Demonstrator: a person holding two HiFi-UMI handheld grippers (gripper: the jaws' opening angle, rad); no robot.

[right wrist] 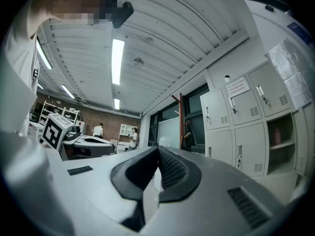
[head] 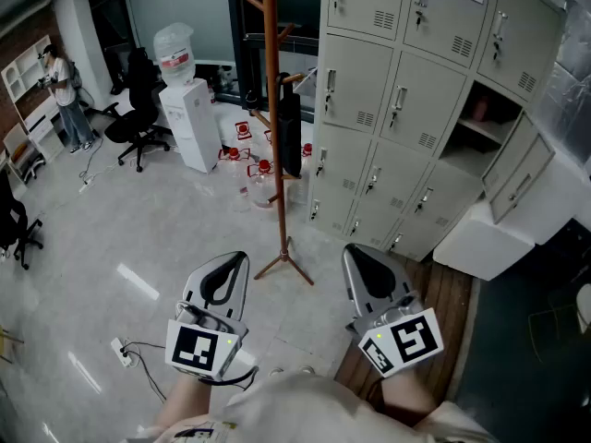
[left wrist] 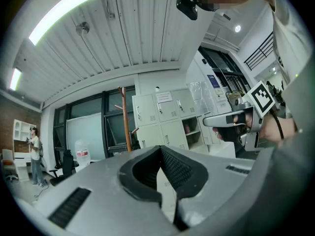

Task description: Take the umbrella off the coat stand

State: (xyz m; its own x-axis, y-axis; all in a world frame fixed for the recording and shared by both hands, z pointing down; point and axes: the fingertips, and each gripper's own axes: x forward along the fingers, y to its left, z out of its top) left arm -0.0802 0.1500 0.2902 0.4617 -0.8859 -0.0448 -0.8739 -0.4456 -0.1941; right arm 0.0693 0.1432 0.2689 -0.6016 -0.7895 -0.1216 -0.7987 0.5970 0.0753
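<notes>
Starting far left in the head view and picking out a person standing by white shelves. Sliding right past a black office chair to a white water dispenser topped with a clear bottle. Dropping low now and meeting the left gripper, held level above the pale floor, well apart from the stand. Checking the left gripper view: claw closed, pads pressed together, gripping nothing.

On to the wooden coat stand, standing upright on spread feet just ahead of both grippers. Spotting a small cluster of red-and-white items on the floor behind its base, too small to name. And here, the one to watch: finding the black umbrella folded and hanging from a peg on the right side of the pole, tip down, clear of the floor, tucked between the pole and the lockers. Not touched by either gripper.

Shifting right again to the right gripper, tipped slightly upward, near the stand's feet but not on them. Confirming from the right gripper view: claw closed too, pads meeting, holding nothing.

Finishing along the grey lockers, with one door open at far right, and ending at a white cabinet.
</notes>
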